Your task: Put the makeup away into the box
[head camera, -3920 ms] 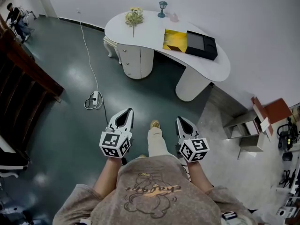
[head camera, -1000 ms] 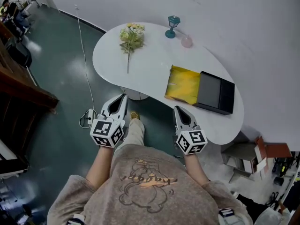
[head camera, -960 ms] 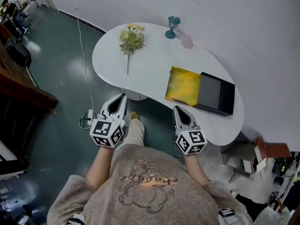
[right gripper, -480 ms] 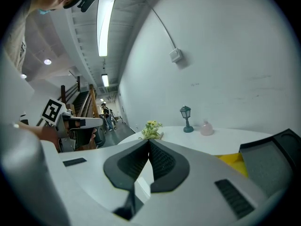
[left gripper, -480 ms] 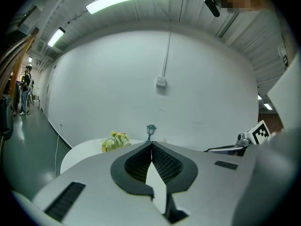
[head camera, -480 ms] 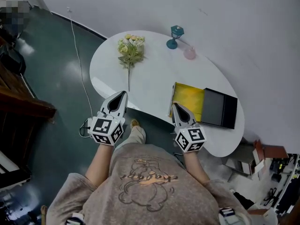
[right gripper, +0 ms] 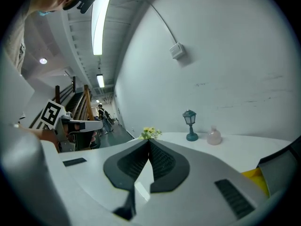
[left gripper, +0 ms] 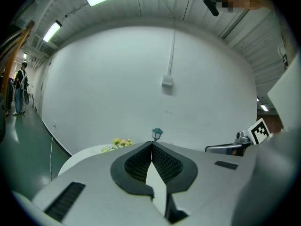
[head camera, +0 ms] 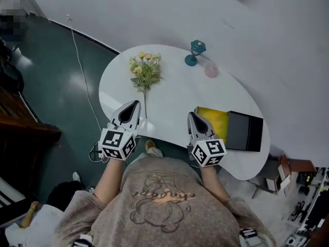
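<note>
Black box [head camera: 244,131] — interior dark — adjoins a yellow panel [head camera: 218,120]; left gripper [head camera: 135,104] and right gripper [head camera: 192,115] fingers closed.

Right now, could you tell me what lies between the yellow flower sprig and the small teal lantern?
Only bare white tabletop, as the head view shows.

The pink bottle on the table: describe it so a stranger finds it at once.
Find the white curved table by the wall. At its far edge stands a teal lantern ornament, with the pink bottle just right of it. It is the only pale pink, round-bodied thing there, shorter than the lantern.
</note>
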Demonstrator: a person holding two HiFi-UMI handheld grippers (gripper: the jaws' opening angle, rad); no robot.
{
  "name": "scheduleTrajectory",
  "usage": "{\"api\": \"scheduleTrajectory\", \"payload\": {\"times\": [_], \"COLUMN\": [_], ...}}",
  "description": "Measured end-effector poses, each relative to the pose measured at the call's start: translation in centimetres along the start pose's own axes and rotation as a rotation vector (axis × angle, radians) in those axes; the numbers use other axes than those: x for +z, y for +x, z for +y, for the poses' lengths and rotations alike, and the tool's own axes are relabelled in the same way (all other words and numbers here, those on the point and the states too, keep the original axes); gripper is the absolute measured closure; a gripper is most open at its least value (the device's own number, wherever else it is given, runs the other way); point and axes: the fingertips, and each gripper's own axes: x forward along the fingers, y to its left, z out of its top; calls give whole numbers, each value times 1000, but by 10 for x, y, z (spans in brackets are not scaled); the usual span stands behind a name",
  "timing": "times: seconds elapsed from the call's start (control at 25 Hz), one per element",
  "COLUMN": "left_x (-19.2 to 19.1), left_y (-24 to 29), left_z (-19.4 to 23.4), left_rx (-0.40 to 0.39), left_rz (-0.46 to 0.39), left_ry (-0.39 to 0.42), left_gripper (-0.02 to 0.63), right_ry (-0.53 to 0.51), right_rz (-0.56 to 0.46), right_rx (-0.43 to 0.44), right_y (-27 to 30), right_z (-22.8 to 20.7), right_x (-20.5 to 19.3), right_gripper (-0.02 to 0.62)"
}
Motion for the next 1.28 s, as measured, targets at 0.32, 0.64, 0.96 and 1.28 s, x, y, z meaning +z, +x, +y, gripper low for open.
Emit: {"api": "scheduleTrajectory", "payload": {"times": [0.32,0.64,0.96,1.28], "left_x": [6,12,14,12], "left_y": [24,36,46,47], "left_z": [16,14,7,2], "left_rx": [-14,10,20,35], "left_rz": [5,-6,-11,3], "left_ry": [-13,-25,-12,-5], "left_gripper": [584,584,584,584], "right_ry": [5,-4,0,29], "right_rz": [-10,1,-13,14], "right_rx": [3,18,45,59], "right_y": [29,44,58,60], "right_z": [-3,-19,-28,-34], "right_x": [21,30,37,34], "right_gripper": [592,591,588,487]}}
